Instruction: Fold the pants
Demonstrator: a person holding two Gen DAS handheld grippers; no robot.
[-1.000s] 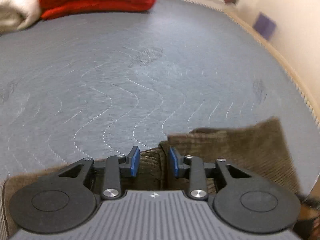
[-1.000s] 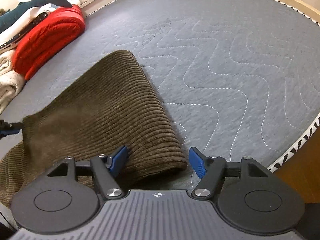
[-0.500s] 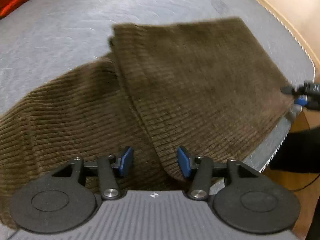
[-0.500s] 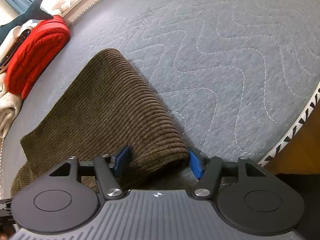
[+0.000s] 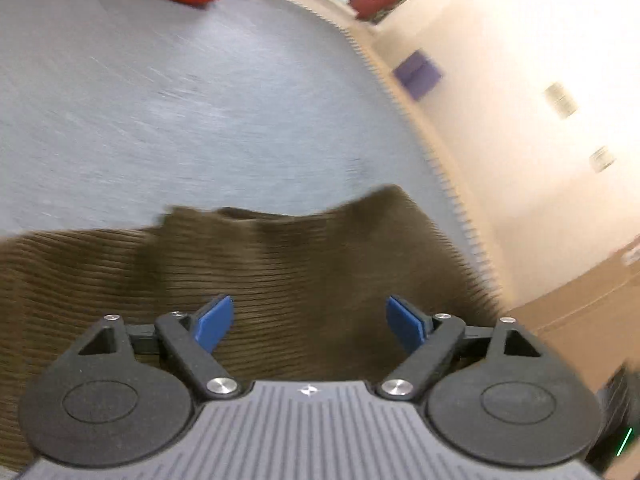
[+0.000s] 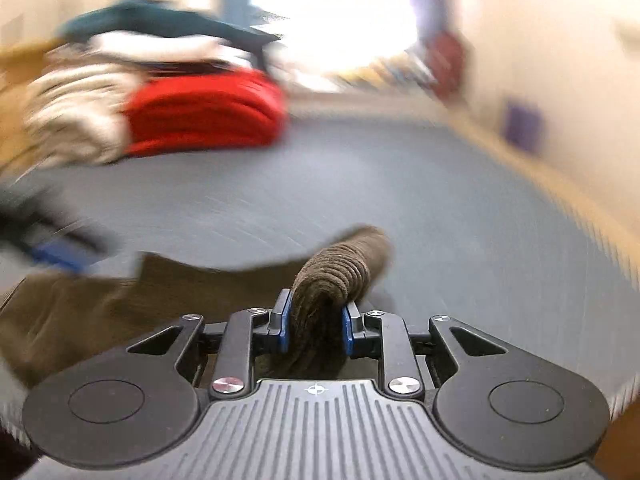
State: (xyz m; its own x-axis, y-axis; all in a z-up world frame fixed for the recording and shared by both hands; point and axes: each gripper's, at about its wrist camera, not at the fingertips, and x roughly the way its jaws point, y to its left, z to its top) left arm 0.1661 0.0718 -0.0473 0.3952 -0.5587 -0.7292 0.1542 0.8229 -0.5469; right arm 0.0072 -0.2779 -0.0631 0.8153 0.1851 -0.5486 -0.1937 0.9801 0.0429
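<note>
No readable text, label, brand or number anywhere; only a small white cross-shaped mark on each gripper body, too small to read as a sign.

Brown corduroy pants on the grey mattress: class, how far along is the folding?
Done: the pants already lie doubled over on the mattress. In hand: the right tongs, which have just been closing, pinch a bunched end; the left tongs, which have just been opening, hold nothing. Left: laying that end down and smoothing the fold.
</note>
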